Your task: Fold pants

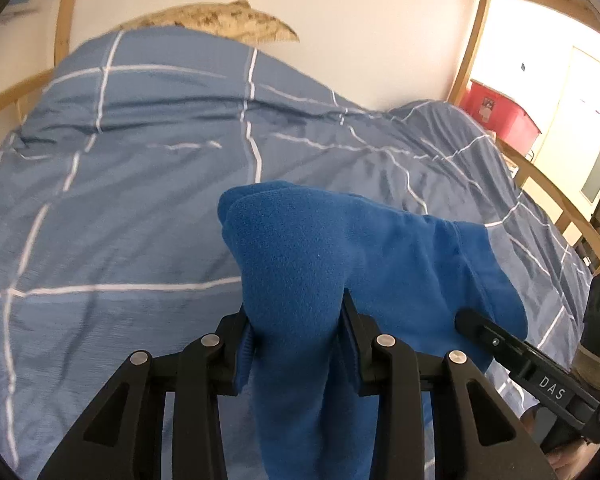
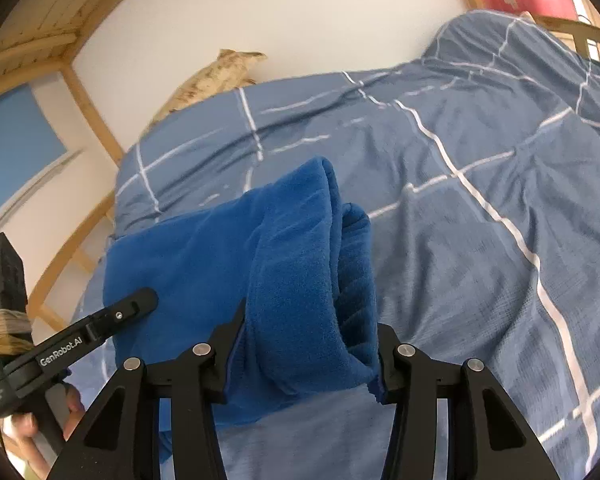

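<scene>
Item: royal-blue fleece pants (image 1: 300,264), bunched and lifted above the blue white-checked bed duvet (image 1: 120,184). Left tool (image 1: 298,320) pinched one thick fold; right tool (image 2: 307,340) pinched another at three o'clock, evidently sharing the cloth's width so it could be laid flat.

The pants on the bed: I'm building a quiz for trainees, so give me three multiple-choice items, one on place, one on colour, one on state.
1. Where are the pants?
A. Lifted over the duvet
B. In the red bin
C. On the floor

2. The pants are:
A. Grey
B. Bright blue
C. Red

3. The left tool and right tool are:
A. Both open
B. One open
C. Both shut on the pants

Key: 1 A, fabric hangs from both tools over the checked cover; 2 B, blue fleece; 3 C, cloth is pinched between each tool's fingers.
</scene>
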The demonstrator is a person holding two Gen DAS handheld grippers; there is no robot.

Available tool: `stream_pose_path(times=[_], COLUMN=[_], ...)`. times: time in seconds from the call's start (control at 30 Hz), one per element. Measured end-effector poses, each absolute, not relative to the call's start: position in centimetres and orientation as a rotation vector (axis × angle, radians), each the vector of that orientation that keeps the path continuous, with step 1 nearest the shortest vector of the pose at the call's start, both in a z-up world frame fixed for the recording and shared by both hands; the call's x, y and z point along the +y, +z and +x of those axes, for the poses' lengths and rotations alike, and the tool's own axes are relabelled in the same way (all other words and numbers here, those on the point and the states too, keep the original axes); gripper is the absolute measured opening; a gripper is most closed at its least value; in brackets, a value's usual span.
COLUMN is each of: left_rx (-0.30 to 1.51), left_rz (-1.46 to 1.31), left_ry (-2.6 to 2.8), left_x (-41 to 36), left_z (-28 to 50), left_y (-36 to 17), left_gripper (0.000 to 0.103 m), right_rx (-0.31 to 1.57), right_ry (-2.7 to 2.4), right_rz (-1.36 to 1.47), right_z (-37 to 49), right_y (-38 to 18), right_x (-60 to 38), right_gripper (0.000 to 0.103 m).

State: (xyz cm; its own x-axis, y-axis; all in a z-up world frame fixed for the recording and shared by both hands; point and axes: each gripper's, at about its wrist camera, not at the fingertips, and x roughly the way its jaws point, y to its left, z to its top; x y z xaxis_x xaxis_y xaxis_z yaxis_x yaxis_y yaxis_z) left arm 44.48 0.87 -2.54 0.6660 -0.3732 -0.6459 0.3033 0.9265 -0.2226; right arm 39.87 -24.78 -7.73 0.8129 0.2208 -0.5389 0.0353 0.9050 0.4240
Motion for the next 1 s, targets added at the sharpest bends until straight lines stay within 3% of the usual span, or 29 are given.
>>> stream_pose_path(times=[0.47, 1.0], left_rx=[0.696, 0.820], left_rz=[-0.056, 0.039], left_ry=[-0.269, -0.154], left_x=[13.3, 25.9], left_z=[38.1, 38.4], left_y=[1.3, -4.1], left_gripper=[0.036, 0.036], right_rx=[0.571, 0.712], right_ry=[0.244, 0.337], right_rz=[0.380, 0.405], right_z=[35.9, 35.3], right_y=[-4.3, -8.9], right_x=[-14.1, 0.9], right_gripper=[0.048, 0.048])
